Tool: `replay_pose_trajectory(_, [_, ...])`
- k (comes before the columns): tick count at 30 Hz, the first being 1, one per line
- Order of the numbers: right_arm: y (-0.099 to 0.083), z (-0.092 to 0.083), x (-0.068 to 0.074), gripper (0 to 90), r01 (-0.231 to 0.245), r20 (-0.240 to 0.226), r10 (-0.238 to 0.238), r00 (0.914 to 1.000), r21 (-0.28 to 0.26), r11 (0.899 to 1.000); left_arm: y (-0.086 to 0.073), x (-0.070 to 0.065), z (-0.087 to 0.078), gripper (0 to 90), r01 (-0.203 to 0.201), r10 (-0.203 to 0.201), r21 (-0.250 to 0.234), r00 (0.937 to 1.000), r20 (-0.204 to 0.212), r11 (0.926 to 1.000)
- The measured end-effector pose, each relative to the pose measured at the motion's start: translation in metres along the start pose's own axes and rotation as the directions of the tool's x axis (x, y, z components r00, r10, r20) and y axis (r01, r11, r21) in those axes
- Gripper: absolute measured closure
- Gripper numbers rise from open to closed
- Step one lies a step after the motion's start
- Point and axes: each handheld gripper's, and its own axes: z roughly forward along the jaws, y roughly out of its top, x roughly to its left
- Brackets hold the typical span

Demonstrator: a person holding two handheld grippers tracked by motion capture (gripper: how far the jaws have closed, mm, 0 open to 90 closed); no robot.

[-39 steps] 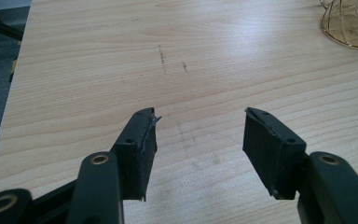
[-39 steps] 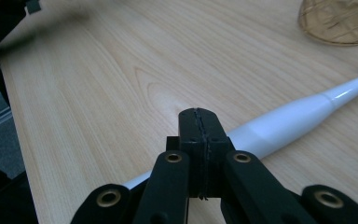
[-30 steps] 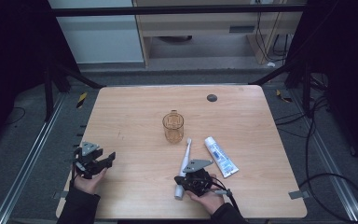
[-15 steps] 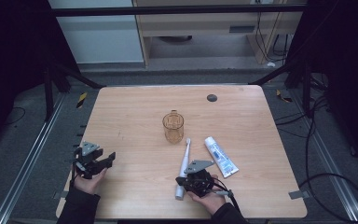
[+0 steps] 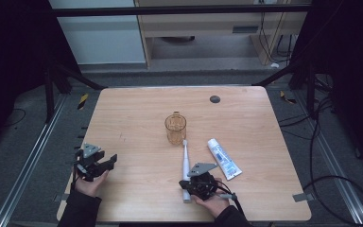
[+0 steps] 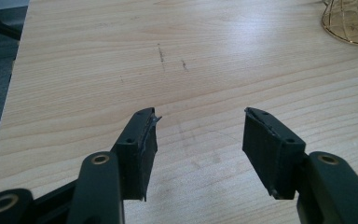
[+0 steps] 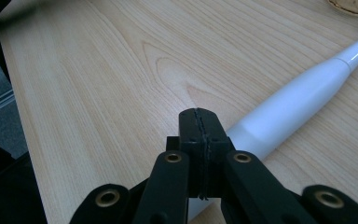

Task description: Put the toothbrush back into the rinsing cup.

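Note:
A white electric toothbrush lies on the wooden table, its head pointing toward a gold wire cup. My right gripper sits at the toothbrush's lower handle end. In the right gripper view its jaws are pressed together with nothing between them, and the toothbrush handle runs just behind their tips. A white toothpaste tube lies to the right of the brush. My left gripper hovers low at the table's left front, open, with bare wood between its fingers.
A small dark round spot marks the far side of the table. The wire cup's base appears at the top right of the left gripper view. Dark frame legs and cables surround the table on the floor.

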Motion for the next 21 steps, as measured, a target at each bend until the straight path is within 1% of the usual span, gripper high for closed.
replay_pose_trajectory(2, [-0.001, -0.001, -0.001, 89.8, 0.002, 0.001, -0.002, 1.0, -0.002, 1.0, 0.0, 0.0, 0.0, 43.8, -0.001, 0.001, 0.001, 1.0, 0.0, 1.0])
replay_pose_trajectory(9, [-0.005, -0.008, -0.004, 89.7, -0.012, 0.012, 0.012, 0.9999, 0.005, 1.0, 0.0, 0.0, 0.0, 43.9, 0.0, 0.0, 0.002, 1.0, 0.0, 1.0])
replay_pose_trajectory(14, [-0.008, -0.014, -0.007, 89.7, -0.012, 0.019, 0.012, 0.9998, 0.006, 1.0, 0.0, 0.0, 0.0, 43.9, 0.0, 0.0, 0.002, 1.0, 0.0, 1.0])
replay_pose_trajectory(16, [-0.01, -0.018, -0.008, 89.7, -0.023, 0.025, 0.023, 0.9994, 0.007, 1.0, 0.0, 0.0, 0.0, 43.9, 0.0, 0.0, 0.003, 1.0, 0.0, 1.0])
replay_pose_trajectory(21, [-0.013, -0.023, -0.012, 89.6, -0.032, 0.036, 0.032, 0.9988, 0.015, 0.999, -0.001, 0.0, 0.0, 43.9, 0.0, 0.0, 0.002, 1.0, -0.001, 1.0])
